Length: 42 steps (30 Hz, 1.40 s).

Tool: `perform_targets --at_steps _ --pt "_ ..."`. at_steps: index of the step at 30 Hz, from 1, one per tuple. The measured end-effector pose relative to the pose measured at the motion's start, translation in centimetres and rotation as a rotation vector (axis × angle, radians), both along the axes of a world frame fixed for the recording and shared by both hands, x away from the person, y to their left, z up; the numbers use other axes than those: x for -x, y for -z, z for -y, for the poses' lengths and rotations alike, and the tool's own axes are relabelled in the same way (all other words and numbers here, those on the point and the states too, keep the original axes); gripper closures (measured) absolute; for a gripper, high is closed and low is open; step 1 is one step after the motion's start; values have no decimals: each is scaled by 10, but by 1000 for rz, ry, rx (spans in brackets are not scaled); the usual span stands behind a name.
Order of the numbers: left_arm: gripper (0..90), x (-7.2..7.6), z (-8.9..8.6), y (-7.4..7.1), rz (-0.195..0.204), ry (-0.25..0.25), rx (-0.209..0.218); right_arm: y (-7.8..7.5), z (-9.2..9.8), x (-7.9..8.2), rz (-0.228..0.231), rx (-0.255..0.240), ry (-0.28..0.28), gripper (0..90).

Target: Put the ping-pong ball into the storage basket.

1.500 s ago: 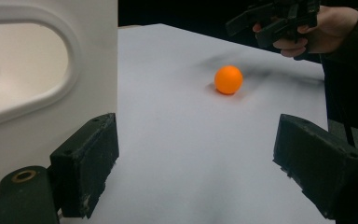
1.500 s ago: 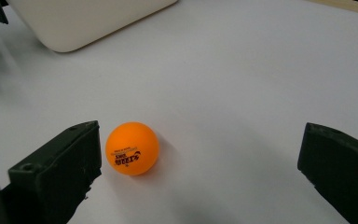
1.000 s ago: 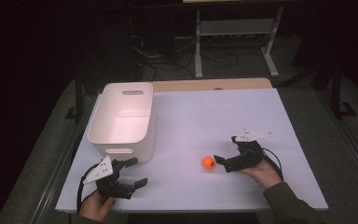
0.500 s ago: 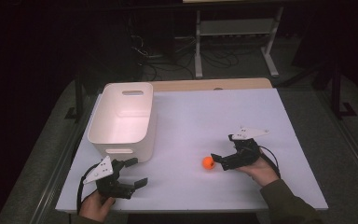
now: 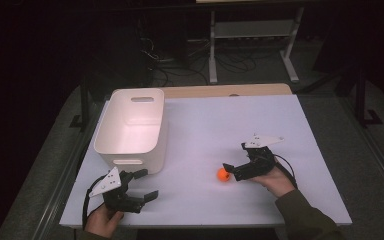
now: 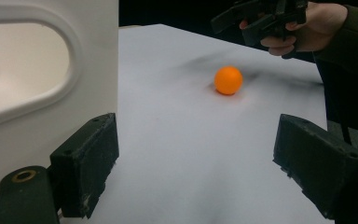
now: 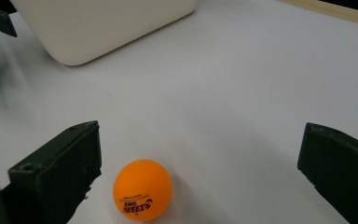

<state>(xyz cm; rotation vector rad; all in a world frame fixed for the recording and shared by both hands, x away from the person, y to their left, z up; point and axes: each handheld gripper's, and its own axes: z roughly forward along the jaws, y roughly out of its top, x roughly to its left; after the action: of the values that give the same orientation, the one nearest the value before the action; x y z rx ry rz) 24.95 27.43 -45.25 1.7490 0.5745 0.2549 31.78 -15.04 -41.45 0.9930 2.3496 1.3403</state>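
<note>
- The right hand-held gripper [image 5: 228,171] was spread wide, gripping nothing, the orange ball [image 7: 142,189] between its jaws on the white surface [image 5: 205,130].
- The left hand-held gripper [image 5: 146,184] lay released beside the white bin [image 5: 130,150].

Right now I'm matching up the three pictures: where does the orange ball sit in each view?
High view: ball on the table, right of centre, just off the right gripper.
Left gripper view: ball upper middle, far beyond the open jaws.
Right gripper view: ball at the bottom, between the open jaws, nearer the left one.
Shared landmark: the white bin.
</note>
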Motion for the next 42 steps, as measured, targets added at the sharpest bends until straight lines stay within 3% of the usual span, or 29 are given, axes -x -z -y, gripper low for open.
perform_targets --at_steps 8,25,42 --pt "139 0 0 0 4 1 -2 0 -2 -2 11 -15 5 0" --pt "139 1 1 0 10 5 1 6 -7 -1 1 3 -25 0" --pt "139 2 1 0 12 5 -2 15 -16 3 -44 17 -80 0"
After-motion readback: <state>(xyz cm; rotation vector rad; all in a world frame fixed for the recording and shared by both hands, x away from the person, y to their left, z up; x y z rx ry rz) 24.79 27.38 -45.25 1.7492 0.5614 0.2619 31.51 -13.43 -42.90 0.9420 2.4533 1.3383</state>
